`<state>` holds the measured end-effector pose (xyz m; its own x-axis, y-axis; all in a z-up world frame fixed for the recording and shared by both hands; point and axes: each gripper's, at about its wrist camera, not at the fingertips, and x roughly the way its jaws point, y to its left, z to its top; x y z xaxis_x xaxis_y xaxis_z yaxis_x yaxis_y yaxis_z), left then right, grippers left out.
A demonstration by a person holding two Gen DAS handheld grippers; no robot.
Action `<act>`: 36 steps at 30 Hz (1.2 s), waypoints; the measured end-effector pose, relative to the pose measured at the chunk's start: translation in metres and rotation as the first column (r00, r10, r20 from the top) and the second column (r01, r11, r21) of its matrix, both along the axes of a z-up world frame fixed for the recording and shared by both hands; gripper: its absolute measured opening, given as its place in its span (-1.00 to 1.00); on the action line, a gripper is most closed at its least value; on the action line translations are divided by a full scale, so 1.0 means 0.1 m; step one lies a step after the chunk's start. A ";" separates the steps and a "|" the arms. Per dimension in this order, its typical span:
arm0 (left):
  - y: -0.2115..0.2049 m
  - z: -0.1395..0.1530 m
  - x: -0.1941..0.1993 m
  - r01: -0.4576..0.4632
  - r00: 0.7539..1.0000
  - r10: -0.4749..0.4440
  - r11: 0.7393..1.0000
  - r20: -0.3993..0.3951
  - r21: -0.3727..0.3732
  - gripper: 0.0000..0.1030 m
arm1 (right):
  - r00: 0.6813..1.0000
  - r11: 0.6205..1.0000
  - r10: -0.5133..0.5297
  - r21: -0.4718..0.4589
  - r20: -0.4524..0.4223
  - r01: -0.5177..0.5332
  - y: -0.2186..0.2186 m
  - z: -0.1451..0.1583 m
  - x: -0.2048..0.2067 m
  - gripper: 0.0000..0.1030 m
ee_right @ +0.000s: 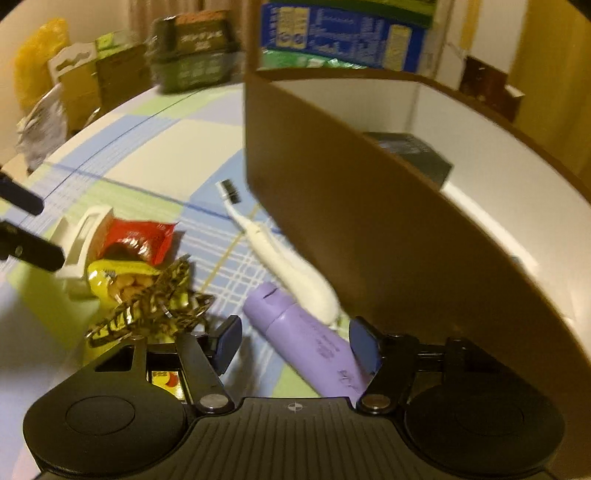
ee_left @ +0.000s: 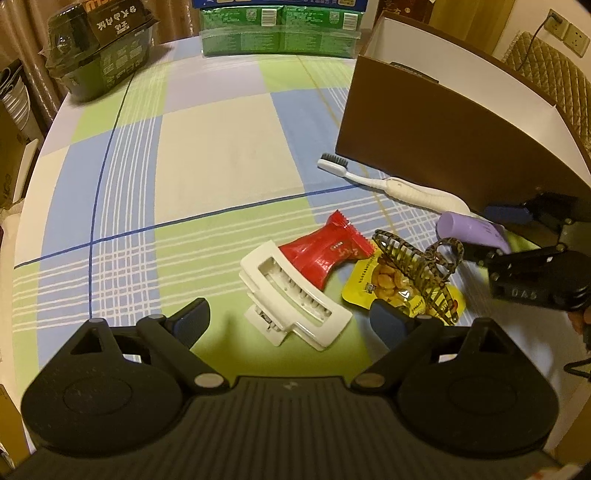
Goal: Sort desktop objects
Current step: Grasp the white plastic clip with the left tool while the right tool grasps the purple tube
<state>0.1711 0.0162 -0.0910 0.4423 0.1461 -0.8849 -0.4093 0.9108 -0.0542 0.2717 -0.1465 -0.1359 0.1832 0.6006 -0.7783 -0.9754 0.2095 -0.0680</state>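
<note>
My left gripper (ee_left: 290, 317) hangs open over a white hair clip (ee_left: 291, 295) on the checked tablecloth. Behind the clip lie a red snack packet (ee_left: 325, 254), a yellow snack packet (ee_left: 380, 284) and a leopard-pattern hair claw (ee_left: 417, 266). A white toothbrush (ee_left: 399, 190) lies along the wall of the brown box (ee_left: 443, 140). In the right wrist view a purple tube (ee_right: 306, 339) lies between the fingers of my right gripper (ee_right: 295, 336). The right pad is at the tube's side and the left pad stands clear of it. The hair claw (ee_right: 159, 302) is just left of that gripper.
The brown box (ee_right: 369, 221) has white inner walls and holds a dark small box (ee_right: 413, 155). Green packs (ee_left: 280, 33) and a dark noodle bowl (ee_left: 99, 48) stand at the table's far edge. The round table drops off at the left, with bags and cartons beyond.
</note>
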 end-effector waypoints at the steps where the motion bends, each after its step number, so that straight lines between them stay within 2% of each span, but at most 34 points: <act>1: 0.01 0.00 0.00 -0.003 1.000 0.003 1.000 -0.001 -0.001 0.77 | 1.000 1.000 0.004 -0.008 0.015 -0.004 0.00 -0.02 -0.02 0.18; 2: 0.01 -0.01 0.00 -0.005 1.000 0.005 1.000 -0.002 -0.001 0.77 | 1.000 0.999 0.010 -0.031 0.024 -0.009 0.01 -0.04 -0.03 0.11; 3: 0.02 -0.01 0.00 -0.009 1.000 0.009 1.000 -0.004 -0.002 0.77 | 1.000 0.999 0.008 -0.046 0.026 -0.007 0.01 -0.05 -0.04 -0.14; 9: 0.05 -0.06 0.02 -0.026 1.000 0.026 1.000 -0.014 -0.007 0.77 | 0.996 0.989 -0.083 -0.126 -0.039 0.078 -0.04 0.00 -0.09 -0.40; 13: 0.07 -0.10 0.07 -0.035 0.999 0.034 0.999 -0.013 -0.020 0.76 | 0.976 0.974 -0.193 -0.143 -0.101 0.178 -0.16 0.01 -0.14 -0.42; 18: 0.10 -0.18 0.18 -0.044 0.999 0.044 0.999 -0.024 -0.016 0.64 | 0.967 0.965 -0.233 -0.149 -0.105 0.217 -0.31 0.04 -0.17 -0.43; 23: 0.13 -0.28 0.24 -0.033 0.998 0.034 0.999 -0.057 0.013 0.37 | 0.959 0.956 -0.264 -0.161 -0.100 0.246 -0.42 0.05 -0.12 -0.43; 26: 0.16 -0.31 0.19 0.001 0.998 -0.001 1.000 -0.062 -0.004 -0.04 | 0.954 0.949 -0.285 -0.164 -0.096 0.267 -0.49 0.07 -0.09 -0.43; 29: 0.18 -0.33 0.10 0.049 0.996 -0.046 0.998 -0.081 0.038 -0.26 | 0.952 0.947 -0.292 -0.168 -0.093 0.275 -0.54 0.08 -0.06 -0.43; 31: 0.22 -0.35 0.03 0.064 0.994 -0.059 0.996 -0.097 0.057 -0.27 | 0.952 0.947 -0.291 -0.169 -0.095 0.273 -0.56 0.09 -0.05 -0.43; 35: 0.34 -0.38 -0.10 0.053 0.994 -0.048 0.997 -0.099 0.049 -0.25 | 0.955 0.949 -0.284 -0.165 -0.087 0.267 -0.57 0.10 -0.04 -0.42; 36: 0.35 -0.38 -0.12 0.057 0.994 -0.053 0.997 -0.097 0.043 -0.18 | 0.957 0.951 -0.279 -0.163 -0.084 0.263 -0.56 0.09 -0.04 -0.42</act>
